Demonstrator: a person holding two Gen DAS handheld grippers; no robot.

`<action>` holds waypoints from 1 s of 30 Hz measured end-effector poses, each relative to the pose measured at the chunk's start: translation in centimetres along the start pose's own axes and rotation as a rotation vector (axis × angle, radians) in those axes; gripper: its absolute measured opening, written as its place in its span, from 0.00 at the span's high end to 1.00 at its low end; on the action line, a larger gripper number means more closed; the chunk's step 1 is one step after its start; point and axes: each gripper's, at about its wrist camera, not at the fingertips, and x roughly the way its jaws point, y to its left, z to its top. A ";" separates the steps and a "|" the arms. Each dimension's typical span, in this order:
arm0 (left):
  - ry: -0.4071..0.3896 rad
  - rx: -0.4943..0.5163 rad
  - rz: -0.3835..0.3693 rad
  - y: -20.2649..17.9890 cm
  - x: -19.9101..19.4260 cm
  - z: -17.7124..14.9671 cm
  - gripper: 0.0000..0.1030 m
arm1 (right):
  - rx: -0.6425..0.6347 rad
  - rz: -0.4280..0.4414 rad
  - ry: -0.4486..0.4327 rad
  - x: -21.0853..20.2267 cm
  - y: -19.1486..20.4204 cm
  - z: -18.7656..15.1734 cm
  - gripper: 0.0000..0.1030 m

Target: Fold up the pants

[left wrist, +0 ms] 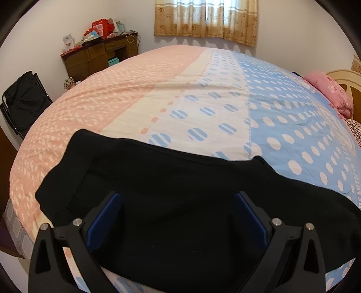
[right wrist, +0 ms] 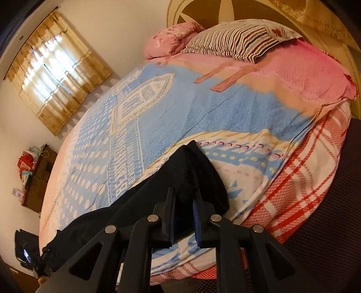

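Black pants lie across bed, fold incomplete. Left hand-held gripper released above cloth; right hand-held gripper clenched on pants end.

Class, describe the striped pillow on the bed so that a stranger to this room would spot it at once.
Start at the round cream and brown headboard at the top of the bed. Just below it, on the pink blanket, lies the pillow with dark red and white stripes. To its left sits a pink floral cushion; only the pillow carries bold stripes.
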 end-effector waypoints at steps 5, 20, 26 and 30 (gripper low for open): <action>-0.001 0.007 -0.002 -0.1 0.0 0.0 0.01 | 0.003 -0.027 -0.006 -0.3 -0.2 0.2 0.85; 0.010 0.042 0.025 -0.4 0.4 -0.9 0.01 | -0.234 -0.175 -0.101 -1.4 2.6 -0.5 0.81; 0.004 0.042 0.025 -0.5 0.1 -0.8 0.01 | -0.159 -0.152 -0.107 -1.0 1.2 0.4 0.69; 0.007 0.029 0.027 -0.3 0.2 -0.7 0.01 | -0.189 -0.173 -0.086 0.3 1.1 0.5 0.66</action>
